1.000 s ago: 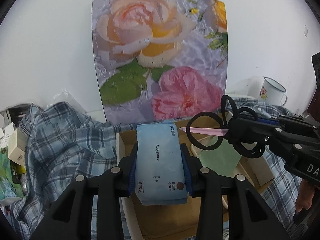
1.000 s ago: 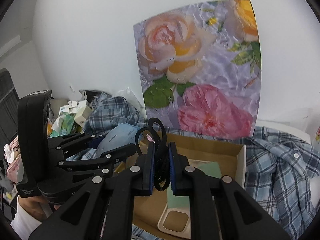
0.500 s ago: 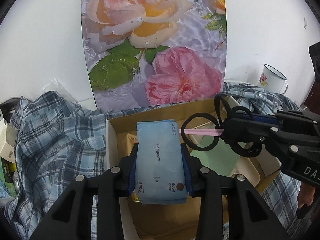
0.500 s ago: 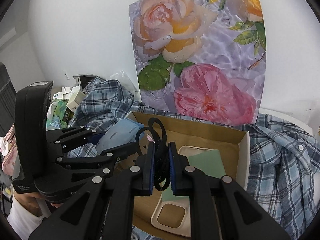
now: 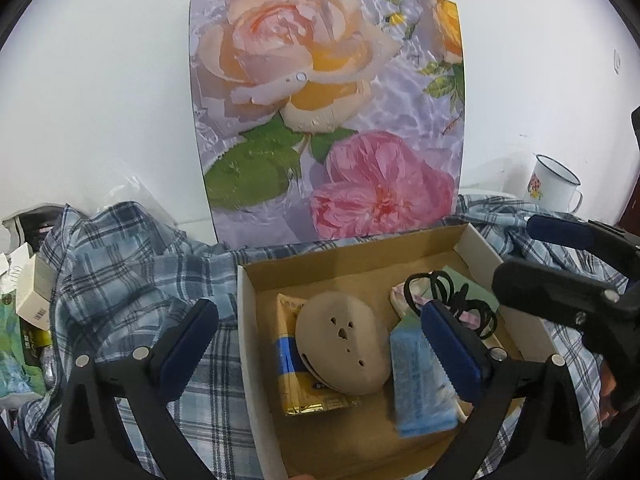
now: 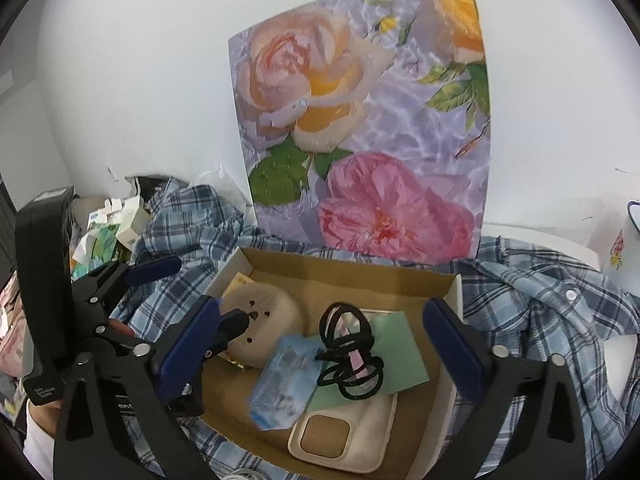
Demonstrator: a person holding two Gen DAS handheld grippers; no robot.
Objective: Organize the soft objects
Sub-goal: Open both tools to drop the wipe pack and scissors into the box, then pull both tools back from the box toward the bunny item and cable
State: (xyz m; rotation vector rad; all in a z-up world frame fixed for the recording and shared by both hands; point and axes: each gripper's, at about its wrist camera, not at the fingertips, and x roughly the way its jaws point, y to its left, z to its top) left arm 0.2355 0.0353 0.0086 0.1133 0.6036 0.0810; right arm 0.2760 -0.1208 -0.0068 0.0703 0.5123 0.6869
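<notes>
Right wrist view: a blue wipes packet (image 6: 286, 380) is seen lying inside the cardboard box (image 6: 454, 292), touched by a bundle of black hair ties (image 6: 350, 354) resting on a green card (image 6: 394, 350). A beige perforated pad (image 6: 264, 326) sits beside them. Both the right gripper (image 6: 324, 344) and left gripper (image 5: 320, 344) are held with jaws wide apart, gripping nothing. A plaid shirt (image 5: 120, 264) surrounds the box.
</notes>
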